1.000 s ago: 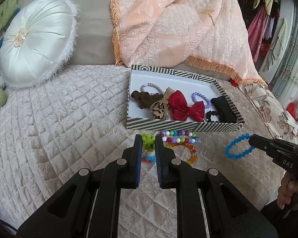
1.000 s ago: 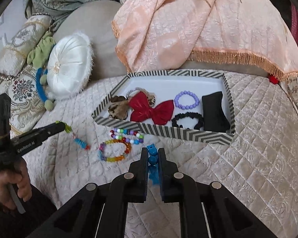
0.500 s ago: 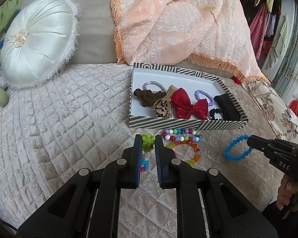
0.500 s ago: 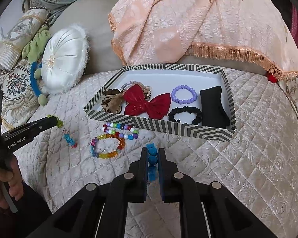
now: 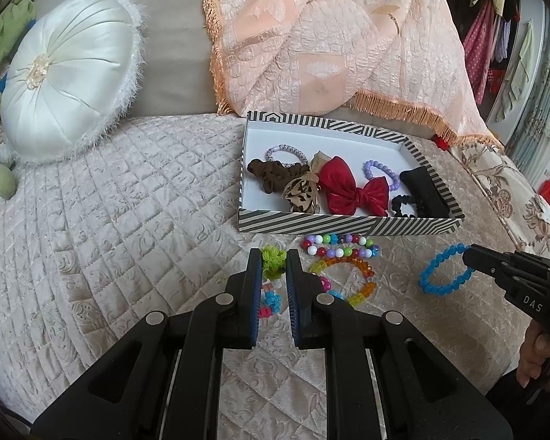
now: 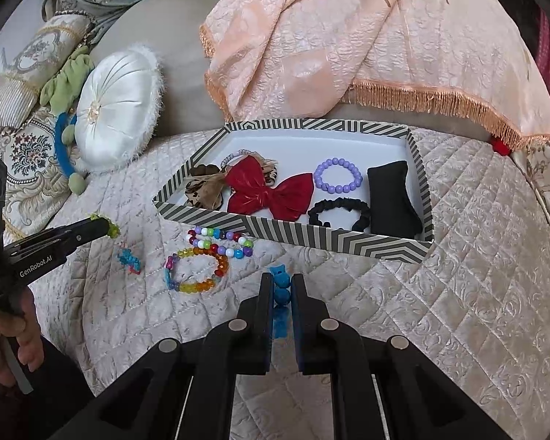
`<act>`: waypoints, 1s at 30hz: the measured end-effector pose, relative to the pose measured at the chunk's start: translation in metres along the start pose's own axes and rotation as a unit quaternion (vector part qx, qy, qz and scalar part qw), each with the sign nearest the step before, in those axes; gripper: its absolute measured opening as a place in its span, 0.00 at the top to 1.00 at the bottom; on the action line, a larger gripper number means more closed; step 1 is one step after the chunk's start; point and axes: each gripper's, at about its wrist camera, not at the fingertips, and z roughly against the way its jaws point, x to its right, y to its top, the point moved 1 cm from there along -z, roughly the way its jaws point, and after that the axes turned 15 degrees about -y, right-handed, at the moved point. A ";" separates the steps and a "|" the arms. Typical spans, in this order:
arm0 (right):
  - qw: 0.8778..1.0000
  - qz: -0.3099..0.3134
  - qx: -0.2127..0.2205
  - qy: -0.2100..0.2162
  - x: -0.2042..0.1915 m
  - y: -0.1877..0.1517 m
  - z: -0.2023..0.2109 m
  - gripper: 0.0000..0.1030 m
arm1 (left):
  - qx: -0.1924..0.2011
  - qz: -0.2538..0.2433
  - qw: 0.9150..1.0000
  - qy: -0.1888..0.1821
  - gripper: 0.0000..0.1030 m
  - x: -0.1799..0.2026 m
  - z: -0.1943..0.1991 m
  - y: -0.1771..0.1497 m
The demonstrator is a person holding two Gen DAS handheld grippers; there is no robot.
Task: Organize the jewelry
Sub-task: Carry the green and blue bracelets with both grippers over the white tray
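Note:
A striped box (image 5: 348,224) (image 6: 293,236) on the quilted bed holds a red bow (image 5: 352,187), a purple bead bracelet (image 6: 337,175), a black scrunchie (image 6: 339,212), a brown scrunchie (image 5: 271,176) and a black pad (image 6: 392,198). My left gripper (image 5: 274,260) is shut on a green-tufted charm string (image 5: 273,258) whose blue and pink end (image 6: 130,260) hangs to the quilt. My right gripper (image 6: 281,286) is shut on a blue bead bracelet (image 6: 280,288) (image 5: 443,271), held above the quilt. Two multicoloured bead bracelets (image 5: 341,253) (image 6: 198,269) lie in front of the box.
A white round cushion (image 5: 69,77) and a green and blue plush toy (image 6: 68,84) sit at the back left. A peach fringed throw (image 5: 330,36) drapes behind the box. Patterned cushions (image 6: 25,139) lie at the left, and clothes hang at the far right (image 5: 495,25).
Both grippers have come down and closer to the quilt, each still holding its piece. The box has shifted a little in both views.

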 end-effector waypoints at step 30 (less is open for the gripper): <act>0.999 -0.010 0.037 0.014 0.005 0.031 0.014 0.92 | 0.037 -0.023 0.999 -0.032 0.89 0.023 0.019 0.036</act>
